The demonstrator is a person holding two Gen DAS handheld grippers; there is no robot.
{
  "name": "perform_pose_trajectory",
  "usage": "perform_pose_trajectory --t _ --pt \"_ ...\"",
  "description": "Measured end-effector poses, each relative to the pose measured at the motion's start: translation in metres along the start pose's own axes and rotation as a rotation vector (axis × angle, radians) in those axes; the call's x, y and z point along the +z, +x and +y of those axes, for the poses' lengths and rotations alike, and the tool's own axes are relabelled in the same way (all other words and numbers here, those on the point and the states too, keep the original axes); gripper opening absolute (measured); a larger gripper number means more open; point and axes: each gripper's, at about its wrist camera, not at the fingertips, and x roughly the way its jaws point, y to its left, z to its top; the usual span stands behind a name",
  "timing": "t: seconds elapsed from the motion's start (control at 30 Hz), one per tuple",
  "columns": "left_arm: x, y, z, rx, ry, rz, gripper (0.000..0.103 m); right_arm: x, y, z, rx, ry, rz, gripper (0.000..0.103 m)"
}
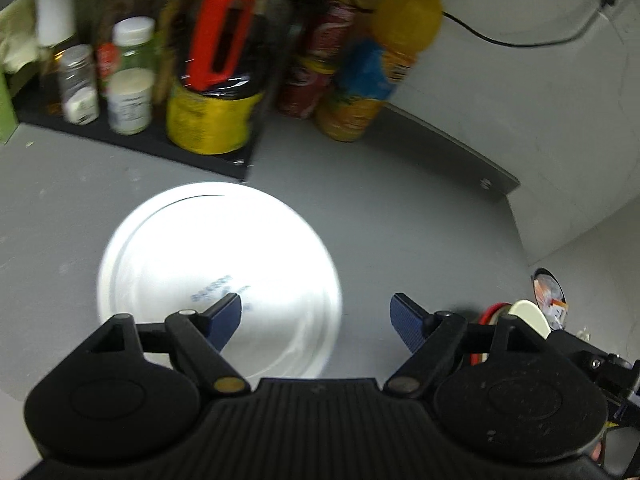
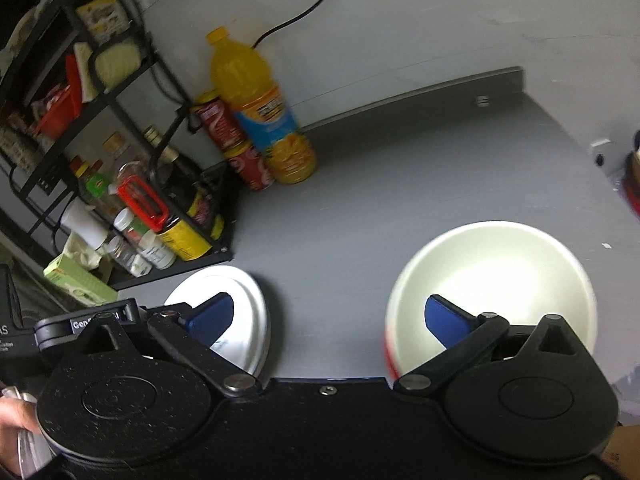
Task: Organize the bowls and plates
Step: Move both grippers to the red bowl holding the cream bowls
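A white plate [image 1: 216, 276] lies upside down on the grey counter [image 1: 400, 216], blue print showing on its base. My left gripper [image 1: 316, 316] hovers open over its right edge, the left finger [image 1: 226, 318] above the plate and the right finger [image 1: 408, 322] over bare counter. In the right wrist view the same plate [image 2: 244, 312] sits at lower left, and a white bowl [image 2: 496, 276] with a red band stands upright at lower right. My right gripper [image 2: 328, 320] is open between them, its right finger [image 2: 448, 320] over the bowl's inside.
A black rack [image 2: 120, 120] with jars, sauce bottles and a red-handled jug [image 1: 220, 76] stands at the back left. An orange juice bottle [image 2: 260, 108] and red cans [image 2: 236, 144] stand by the wall. A power cable [image 1: 520, 40] hangs on the wall. Counter edge [image 1: 496, 192] at right.
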Motion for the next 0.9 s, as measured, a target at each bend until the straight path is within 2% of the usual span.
perform_pose_trajectory --t 0.3,0.67,0.9 --pt "-0.006 0.012 -0.053 -0.081 0.082 0.018 0.08 -0.004 -0.025 -0.041 -0.076 0.033 -0.04 0.103" --pt "-0.012 0.04 -0.12 -0.118 0.199 0.079 0.08 -0.007 -0.035 -0.093 -0.141 0.135 -0.033 0.103" --pt "-0.019 0.07 -0.142 -0.123 0.187 0.195 0.08 -0.01 -0.033 -0.124 -0.15 0.212 -0.026 0.103"
